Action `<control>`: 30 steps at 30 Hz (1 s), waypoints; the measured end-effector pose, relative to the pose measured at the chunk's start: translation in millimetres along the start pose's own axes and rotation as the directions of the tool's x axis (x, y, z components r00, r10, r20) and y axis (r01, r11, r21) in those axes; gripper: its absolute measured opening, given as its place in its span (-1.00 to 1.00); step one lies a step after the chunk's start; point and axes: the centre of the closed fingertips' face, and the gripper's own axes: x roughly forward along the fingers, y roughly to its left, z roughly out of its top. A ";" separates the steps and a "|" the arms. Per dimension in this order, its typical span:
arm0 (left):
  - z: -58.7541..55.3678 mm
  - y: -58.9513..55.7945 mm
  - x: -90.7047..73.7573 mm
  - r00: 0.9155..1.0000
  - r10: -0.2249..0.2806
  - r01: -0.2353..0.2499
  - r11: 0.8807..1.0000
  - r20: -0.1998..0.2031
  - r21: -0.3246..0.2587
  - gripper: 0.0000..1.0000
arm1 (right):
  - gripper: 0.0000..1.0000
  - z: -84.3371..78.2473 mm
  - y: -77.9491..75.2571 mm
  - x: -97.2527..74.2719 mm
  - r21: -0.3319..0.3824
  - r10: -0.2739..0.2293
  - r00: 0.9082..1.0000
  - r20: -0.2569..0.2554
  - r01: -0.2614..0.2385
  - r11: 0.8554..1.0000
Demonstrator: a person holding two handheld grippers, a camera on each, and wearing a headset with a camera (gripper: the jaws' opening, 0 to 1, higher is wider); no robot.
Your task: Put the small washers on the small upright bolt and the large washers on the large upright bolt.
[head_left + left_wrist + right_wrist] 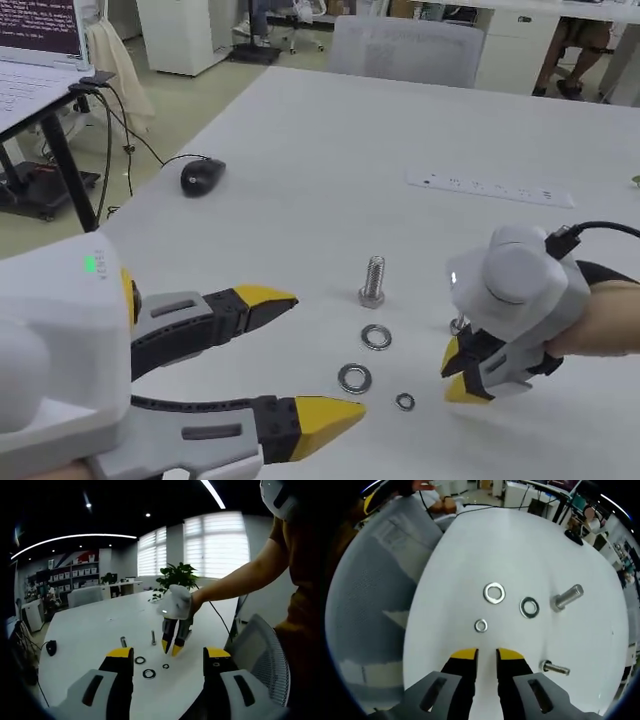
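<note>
A white table (330,150) bears a large bolt (372,280), a small bolt (556,668), three washers (376,337), a mouse (201,176) and a power strip (490,187).

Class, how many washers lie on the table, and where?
3. One large washer lies close before the large bolt, another large washer nearer the person. The small washer lies by the right gripper tips. Another on the small bolt could be hidden.

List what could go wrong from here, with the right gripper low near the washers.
1. The small bolt stands close beside the right gripper, so a sideways swing could tip it over.
2. The small washer lies flat on the table, and the narrowly open jaws may push it along rather than lift it.
3. It may slide toward the nearest large washer.
</note>
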 end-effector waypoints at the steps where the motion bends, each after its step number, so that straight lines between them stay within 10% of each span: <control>1: 1.2 1.2 -0.6 1.000 0.003 -0.003 1.000 0.006 0.000 0.10 | -0.70 2.7 1.0 1.9 -0.006 0.004 1.000 -0.001 -0.004 1.000; 30: -13.3 15.3 17.4 0.999 -0.019 0.019 1.000 -0.040 -0.001 0.11 | -0.61 18.1 9.2 26.0 -0.083 0.063 0.998 -0.026 -0.065 0.994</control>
